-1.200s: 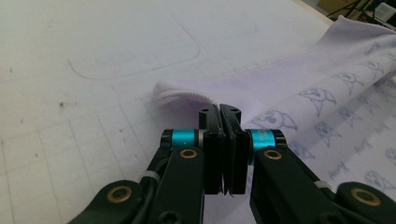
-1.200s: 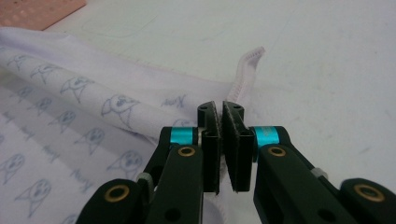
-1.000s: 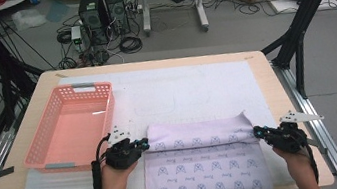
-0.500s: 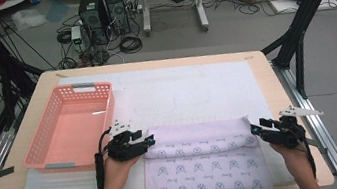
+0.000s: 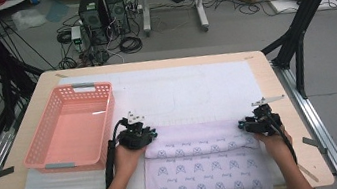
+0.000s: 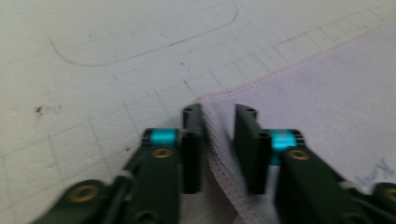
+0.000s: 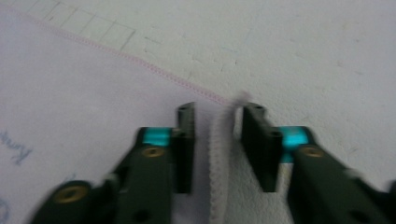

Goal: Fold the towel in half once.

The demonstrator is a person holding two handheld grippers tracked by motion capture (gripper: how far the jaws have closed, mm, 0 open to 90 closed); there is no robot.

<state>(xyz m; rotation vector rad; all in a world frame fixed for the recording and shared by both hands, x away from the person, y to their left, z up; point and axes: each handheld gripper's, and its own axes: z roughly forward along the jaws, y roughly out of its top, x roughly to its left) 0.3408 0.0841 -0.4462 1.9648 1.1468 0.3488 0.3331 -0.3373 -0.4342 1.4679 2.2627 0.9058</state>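
A lilac printed cloth (image 5: 204, 175) lies at the table's near edge, its far part folded back into a band (image 5: 196, 143). My left gripper (image 5: 149, 136) is at the band's left end. In the left gripper view the stitched cloth edge (image 6: 215, 140) runs between the jaws of the left gripper (image 6: 218, 122), against one pad, with a gap still showing. My right gripper (image 5: 242, 125) is at the band's right end, and a raised cloth edge (image 7: 218, 135) stands between the jaws of the right gripper (image 7: 217, 116). Both pairs of jaws have just been closing around the edge.
An empty pink basket (image 5: 72, 90) sits at the table's left. A white gridded mat (image 5: 181, 92) covers the wooden table (image 5: 289, 106). Computers, cables and boxes lie on the floor beyond the far edge.
Both grippers have shifted slightly inward and away from the person, to the ends of the folded band. The band itself stays where it was.
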